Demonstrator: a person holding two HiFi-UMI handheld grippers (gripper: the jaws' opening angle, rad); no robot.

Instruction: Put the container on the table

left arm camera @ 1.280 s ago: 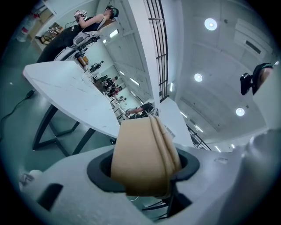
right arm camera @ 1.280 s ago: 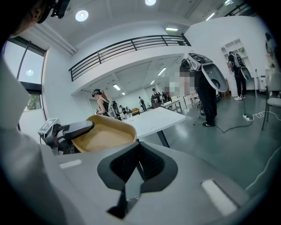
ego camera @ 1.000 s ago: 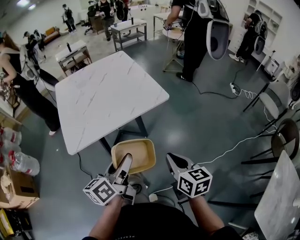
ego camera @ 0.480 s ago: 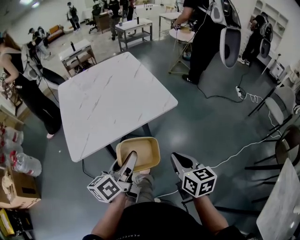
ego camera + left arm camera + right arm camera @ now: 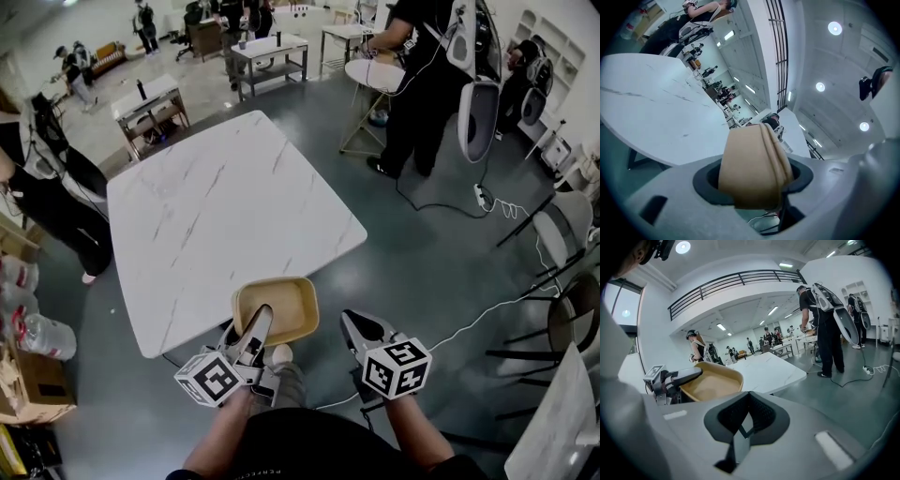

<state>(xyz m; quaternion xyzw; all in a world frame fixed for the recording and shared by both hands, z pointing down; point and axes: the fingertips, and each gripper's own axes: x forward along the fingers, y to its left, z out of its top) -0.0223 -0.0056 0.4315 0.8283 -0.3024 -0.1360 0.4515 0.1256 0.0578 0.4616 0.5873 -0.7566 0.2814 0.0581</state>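
Observation:
A tan, shallow container (image 5: 277, 307) hangs in the air at the near edge of the white marble table (image 5: 216, 216). My left gripper (image 5: 257, 322) is shut on its near rim. In the left gripper view the container's rim (image 5: 754, 168) fills the space between the jaws, with the table (image 5: 651, 108) beyond it. My right gripper (image 5: 353, 323) is beside the container on its right, apart from it, shut with nothing held. The right gripper view shows the container (image 5: 710, 383), the left gripper (image 5: 677, 378) on it and the table (image 5: 771, 369) behind.
A person in black (image 5: 427, 84) stands past the table's far right corner, another person (image 5: 47, 187) at its left. Small tables (image 5: 150, 103) stand at the back. Chairs (image 5: 572, 300), a white floor cable (image 5: 487, 291) and a second marble table (image 5: 562, 412) lie right; a cardboard box (image 5: 28, 375) left.
Both grippers and the container have advanced toward the table. The container's far end now overlaps the table's near edge; a second ago it hung short of it.

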